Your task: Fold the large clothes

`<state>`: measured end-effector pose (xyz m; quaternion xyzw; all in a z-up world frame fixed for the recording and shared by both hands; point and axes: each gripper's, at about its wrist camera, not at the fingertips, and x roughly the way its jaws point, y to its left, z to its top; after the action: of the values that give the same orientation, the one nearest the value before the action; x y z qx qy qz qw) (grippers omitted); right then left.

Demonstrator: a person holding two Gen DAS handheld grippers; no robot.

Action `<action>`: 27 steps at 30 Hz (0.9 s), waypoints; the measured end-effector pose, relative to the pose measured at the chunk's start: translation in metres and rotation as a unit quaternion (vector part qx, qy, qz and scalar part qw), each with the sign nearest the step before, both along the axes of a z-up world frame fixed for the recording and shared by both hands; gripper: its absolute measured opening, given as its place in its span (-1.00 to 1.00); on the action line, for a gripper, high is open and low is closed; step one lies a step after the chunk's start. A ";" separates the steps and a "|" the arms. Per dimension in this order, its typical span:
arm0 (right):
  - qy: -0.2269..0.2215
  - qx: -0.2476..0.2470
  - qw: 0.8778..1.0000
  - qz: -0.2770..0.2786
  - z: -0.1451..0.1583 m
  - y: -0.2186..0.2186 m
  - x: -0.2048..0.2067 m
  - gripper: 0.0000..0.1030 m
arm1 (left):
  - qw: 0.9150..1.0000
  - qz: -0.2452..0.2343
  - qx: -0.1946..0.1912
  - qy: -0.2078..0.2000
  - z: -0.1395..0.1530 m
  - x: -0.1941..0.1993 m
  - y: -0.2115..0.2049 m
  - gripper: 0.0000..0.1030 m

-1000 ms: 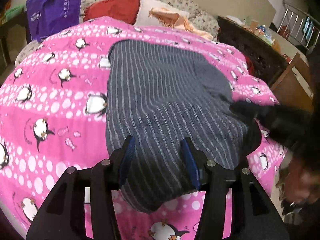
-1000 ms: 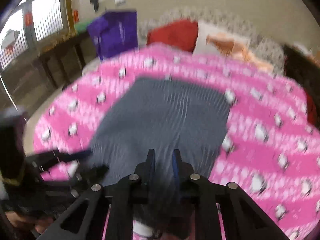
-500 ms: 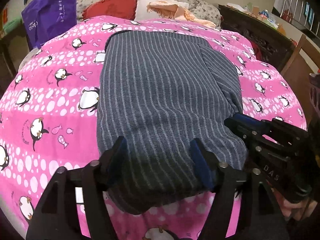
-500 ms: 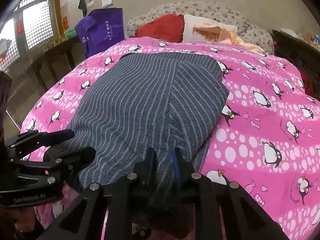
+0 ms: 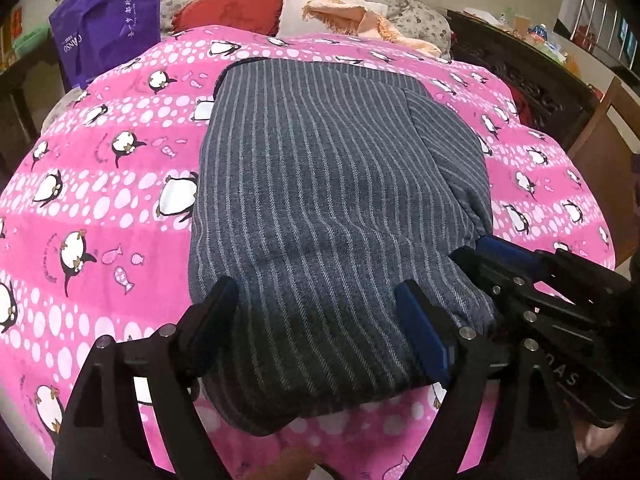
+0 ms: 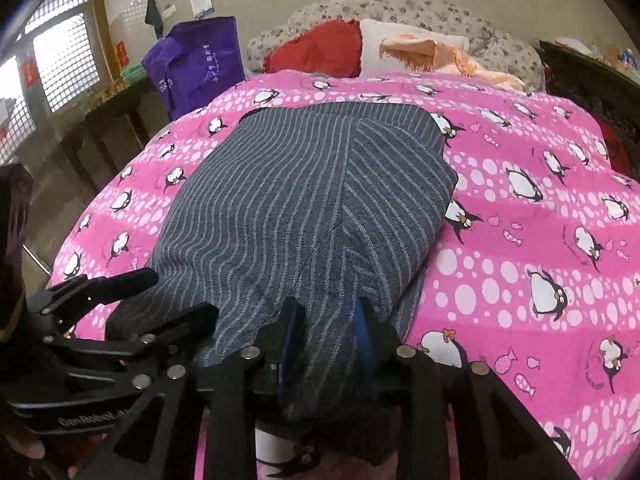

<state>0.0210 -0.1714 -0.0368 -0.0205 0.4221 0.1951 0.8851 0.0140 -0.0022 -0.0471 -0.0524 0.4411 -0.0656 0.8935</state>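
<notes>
Pink bedspread (image 5: 100, 208) under folded garment (image 5: 320, 200)

Both wrist cameras are looking steeply down from the near bed edge toward the far pillows (image 5: 256, 4), close above the striped garment (image 5: 320, 200), sharing the pink blanket (image 6: 520, 184).

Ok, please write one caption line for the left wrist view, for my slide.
Left gripper opening above the near edge of a folded grey striped garment on a pink penguin blanket, right gripper alongside.
</notes>
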 end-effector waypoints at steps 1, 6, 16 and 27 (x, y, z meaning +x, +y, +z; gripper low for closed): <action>0.002 0.002 1.000 -0.001 0.001 0.000 0.000 -0.43 | 1.000 0.001 -0.002 0.001 0.000 0.000 0.000 0.62; -0.011 0.011 1.000 -0.008 0.002 -0.001 -0.005 -0.43 | 1.000 0.002 -0.012 0.004 0.001 0.001 0.002 0.63; 0.024 0.056 0.998 -0.009 -0.002 -0.014 0.002 -0.42 | 0.998 0.009 -0.055 -0.011 0.000 0.000 0.007 0.86; -0.016 -0.008 0.999 -0.040 0.064 -0.030 -0.005 -0.42 | 1.000 0.011 -0.002 0.027 0.059 -0.010 0.001 0.86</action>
<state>0.0158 -0.2014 0.0268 -0.0137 0.4094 0.1561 0.8988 0.0039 -0.0014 0.0114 -0.0614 0.4641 -0.0552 0.8819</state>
